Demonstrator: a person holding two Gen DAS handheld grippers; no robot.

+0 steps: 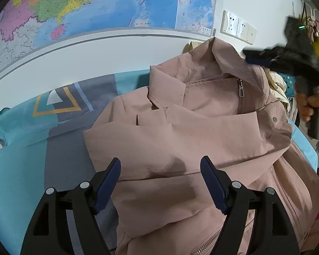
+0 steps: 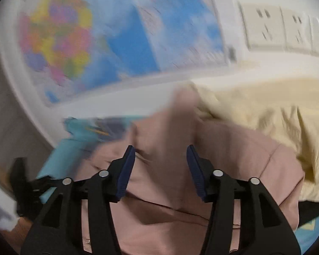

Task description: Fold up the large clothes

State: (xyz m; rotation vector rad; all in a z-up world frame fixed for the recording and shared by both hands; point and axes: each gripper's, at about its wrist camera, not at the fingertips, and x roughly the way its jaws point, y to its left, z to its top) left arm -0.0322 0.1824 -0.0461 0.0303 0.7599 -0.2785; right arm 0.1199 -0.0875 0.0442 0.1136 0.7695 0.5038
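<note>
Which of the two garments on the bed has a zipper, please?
The pink jacket, with a metal zipper pull at its collar; the pale yellow garment beside it shows none.

We see a bed covered by a teal and grey sheet [image 1: 21, 170] with a yellow chevron pattern. A dusty-pink zip jacket [image 1: 180, 138] lies spread across it, and a pale yellow garment [image 2: 265, 116] lies bunched on the bed touching the jacket's far side

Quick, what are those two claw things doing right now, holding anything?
Left gripper: open, holding nothing, above the pink jacket.
Right gripper: open, holding nothing, jacket fabric lies between its fingers.
</note>
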